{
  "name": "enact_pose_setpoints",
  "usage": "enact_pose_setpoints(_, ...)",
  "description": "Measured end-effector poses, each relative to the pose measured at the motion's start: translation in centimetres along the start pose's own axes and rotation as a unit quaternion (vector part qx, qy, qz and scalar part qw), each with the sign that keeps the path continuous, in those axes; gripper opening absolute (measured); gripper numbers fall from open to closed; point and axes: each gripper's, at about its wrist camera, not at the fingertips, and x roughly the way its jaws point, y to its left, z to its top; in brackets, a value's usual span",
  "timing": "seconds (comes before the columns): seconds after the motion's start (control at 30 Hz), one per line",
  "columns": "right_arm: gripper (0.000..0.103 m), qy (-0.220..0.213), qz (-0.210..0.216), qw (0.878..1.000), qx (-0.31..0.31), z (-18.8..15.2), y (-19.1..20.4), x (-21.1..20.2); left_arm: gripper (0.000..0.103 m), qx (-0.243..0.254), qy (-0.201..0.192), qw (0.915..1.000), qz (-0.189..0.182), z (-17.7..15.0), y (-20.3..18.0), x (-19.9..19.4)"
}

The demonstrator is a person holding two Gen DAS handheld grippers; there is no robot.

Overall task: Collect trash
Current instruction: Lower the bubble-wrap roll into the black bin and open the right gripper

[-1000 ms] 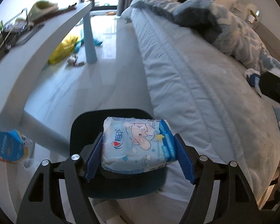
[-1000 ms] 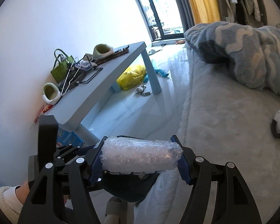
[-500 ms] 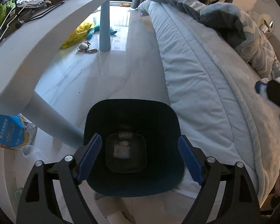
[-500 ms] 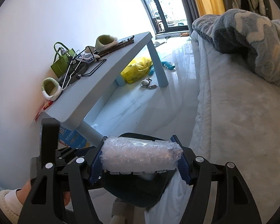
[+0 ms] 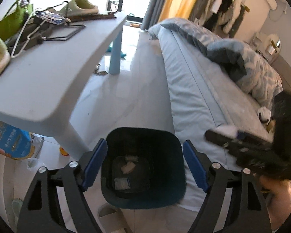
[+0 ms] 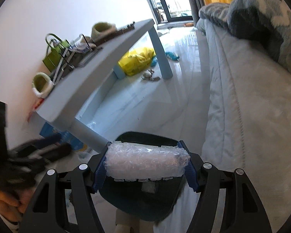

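A dark blue trash bin (image 5: 143, 136) stands on the floor between the table and the bed. Small pieces of trash (image 5: 126, 174) lie at its bottom. My left gripper (image 5: 145, 165) is open and empty, above the bin. My right gripper (image 6: 146, 164) is shut on a roll of bubble wrap (image 6: 145, 162) and holds it just over the bin's rim (image 6: 145, 135). The right gripper also shows blurred at the right of the left wrist view (image 5: 252, 151).
A light blue low table (image 5: 48, 81) with slippers, a green bag and a wire rack stands left of the bin. The bed (image 5: 203, 97) with a blanket runs along the right. A yellow bag (image 6: 137, 60) lies under the table. A blue package (image 5: 7, 141) sits by the table leg.
My left gripper opened and dropped the tissue pack into the bin, then rose. My right gripper has moved over the bin with the bubble wrap.
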Motion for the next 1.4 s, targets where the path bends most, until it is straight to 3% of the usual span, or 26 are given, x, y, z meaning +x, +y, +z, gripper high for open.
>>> enact_pose_setpoints(0.27,0.068,0.049,-0.011,0.999,-0.007,-1.2,1.1,4.3,0.072,0.003,-0.050,0.9987,0.011,0.8,0.8,-3.0)
enact_pose_setpoints(0.53,0.068,0.081,-0.018,0.996,-0.034,-2.3,2.7,7.8,0.070,-0.007,-0.052,0.9986,-0.010,0.8,0.5,-3.6)
enact_pose_setpoints(0.97,0.068,0.112,-0.024,0.992,-0.058,-3.5,3.9,11.4,0.070,-0.015,-0.071,0.9973,-0.011,1.2,0.5,-4.8)
enact_pose_setpoints(1.0,0.071,0.108,-0.022,0.992,-0.063,-3.5,4.1,11.4,0.070,-0.016,-0.071,0.9973,-0.012,1.3,0.4,-4.9)
enact_pose_setpoints(1.03,0.084,0.105,-0.016,0.992,-0.072,-3.5,4.3,11.4,0.070,-0.016,-0.071,0.9972,-0.015,1.3,0.2,-5.0)
enact_pose_setpoints(1.1,0.097,0.105,-0.010,0.991,-0.082,-3.4,4.8,11.3,0.070,-0.017,-0.073,0.9969,-0.023,1.3,-0.1,-5.4)
enact_pose_setpoints(1.23,0.099,0.082,0.002,0.994,-0.078,-2.8,4.8,9.9,0.070,-0.019,-0.074,0.9963,-0.041,1.7,-1.2,-5.5)
enact_pose_setpoints(1.4,0.099,0.062,-0.002,0.995,-0.080,-2.2,4.0,7.5,0.070,-0.010,-0.089,0.9954,-0.035,2.1,-2.9,-5.8)
